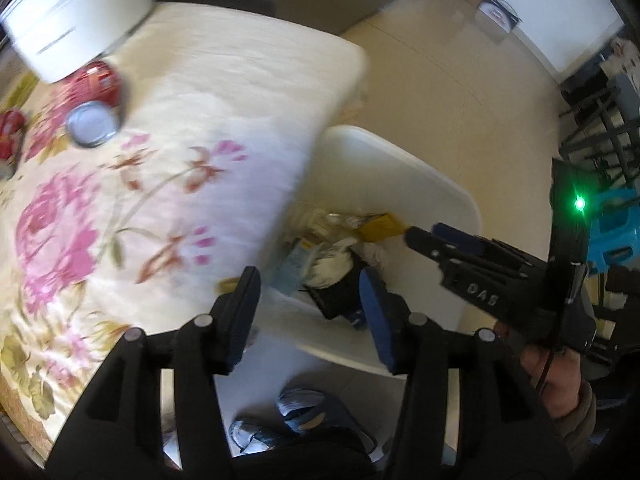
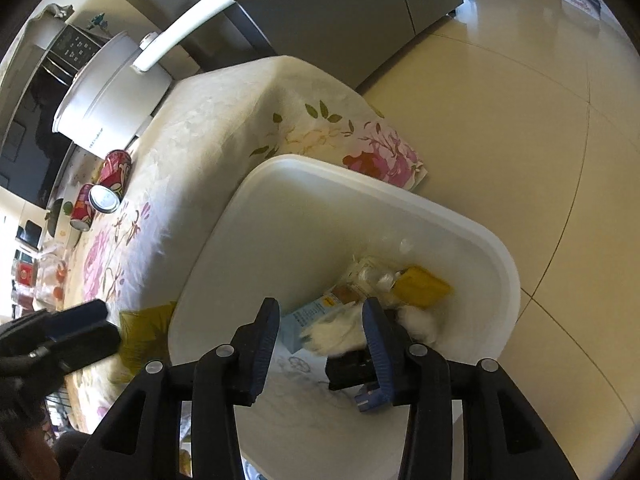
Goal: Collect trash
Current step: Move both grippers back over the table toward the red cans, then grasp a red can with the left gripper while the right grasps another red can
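A white trash bin [image 1: 436,188] [image 2: 304,216] stands on the floor beside the table. It holds trash: a yellow packet [image 2: 422,286], a light blue carton [image 2: 308,316], white tissue [image 2: 340,330] and a black item [image 2: 348,370]. My left gripper [image 1: 310,296] is open and empty over the table edge and the bin's near rim. My right gripper [image 2: 322,322] is open and empty above the bin; it also shows in the left wrist view [image 1: 432,236]. Two red cans [image 1: 96,92] [image 2: 114,180] [image 2: 82,208] lie on the floral tablecloth [image 1: 160,184].
A white rice cooker [image 1: 76,12] [image 2: 116,88] stands at the table's far end. A grey fridge [image 2: 340,12] is behind the table. Shoes [image 1: 304,420] are on the floor below. A black rack [image 1: 600,112] and blue stool [image 1: 612,228] stand at right.
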The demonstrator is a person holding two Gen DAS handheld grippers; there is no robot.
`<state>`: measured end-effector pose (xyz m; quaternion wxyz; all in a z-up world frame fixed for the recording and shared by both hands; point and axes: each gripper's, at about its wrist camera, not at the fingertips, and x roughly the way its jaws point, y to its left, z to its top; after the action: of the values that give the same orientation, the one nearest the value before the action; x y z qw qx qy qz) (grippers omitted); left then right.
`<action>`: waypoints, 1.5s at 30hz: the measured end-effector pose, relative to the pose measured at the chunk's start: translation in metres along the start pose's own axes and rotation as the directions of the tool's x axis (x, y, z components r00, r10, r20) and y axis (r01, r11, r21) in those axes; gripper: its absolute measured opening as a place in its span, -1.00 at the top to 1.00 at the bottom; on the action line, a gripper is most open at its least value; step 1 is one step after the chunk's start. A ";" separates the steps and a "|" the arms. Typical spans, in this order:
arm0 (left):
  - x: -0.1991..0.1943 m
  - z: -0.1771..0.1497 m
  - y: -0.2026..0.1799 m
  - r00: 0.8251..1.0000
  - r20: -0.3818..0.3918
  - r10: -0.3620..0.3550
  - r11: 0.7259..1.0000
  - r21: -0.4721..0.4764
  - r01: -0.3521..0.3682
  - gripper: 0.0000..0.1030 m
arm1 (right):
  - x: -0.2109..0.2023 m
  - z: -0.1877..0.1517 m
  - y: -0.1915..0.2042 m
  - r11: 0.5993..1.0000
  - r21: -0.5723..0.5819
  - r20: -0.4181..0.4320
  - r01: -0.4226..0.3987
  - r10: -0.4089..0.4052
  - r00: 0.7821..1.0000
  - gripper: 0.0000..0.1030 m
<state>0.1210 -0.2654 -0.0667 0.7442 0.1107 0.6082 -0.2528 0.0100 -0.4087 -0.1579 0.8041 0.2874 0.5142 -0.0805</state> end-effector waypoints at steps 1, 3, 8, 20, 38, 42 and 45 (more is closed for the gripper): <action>-0.004 -0.001 0.010 1.000 0.005 0.003 1.000 -0.022 -0.003 -0.03 | 0.001 0.000 0.001 1.000 0.002 -0.001 -0.001 0.001 1.000 0.14; -0.012 -0.005 0.028 1.000 0.021 0.007 0.998 -0.058 -0.006 -0.03 | 0.002 0.000 0.002 1.000 0.003 -0.007 -0.007 0.007 1.000 0.13; -0.027 -0.013 0.062 0.999 0.049 0.019 0.989 -0.145 -0.012 -0.03 | 0.006 -0.001 0.011 1.000 -0.009 -0.013 -0.005 0.005 1.000 0.12; -0.045 -0.052 0.141 0.992 0.066 0.106 0.947 -0.311 -0.080 -0.03 | 0.008 0.005 0.062 0.994 -0.105 -0.001 -0.021 0.021 1.000 0.03; -0.074 -0.024 0.267 0.945 0.130 0.300 0.858 -0.470 -0.208 -0.36 | 0.030 0.043 0.187 0.945 -0.300 -0.013 -0.127 0.129 0.992 -0.25; -0.069 0.018 0.300 0.929 0.150 0.338 0.849 -0.475 -0.232 -0.41 | 0.039 0.054 0.213 0.932 -0.337 -0.019 -0.135 0.137 0.990 -0.27; -0.063 0.047 0.314 0.925 0.133 0.356 0.853 -0.451 -0.264 -0.43 | 0.044 0.064 0.230 0.925 -0.356 -0.008 -0.133 0.140 0.990 -0.34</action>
<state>0.3127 -0.0063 -0.0403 0.8417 0.0157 0.5397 -0.0009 0.1778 -0.2473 -0.0894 0.8508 0.1715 0.4920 0.0675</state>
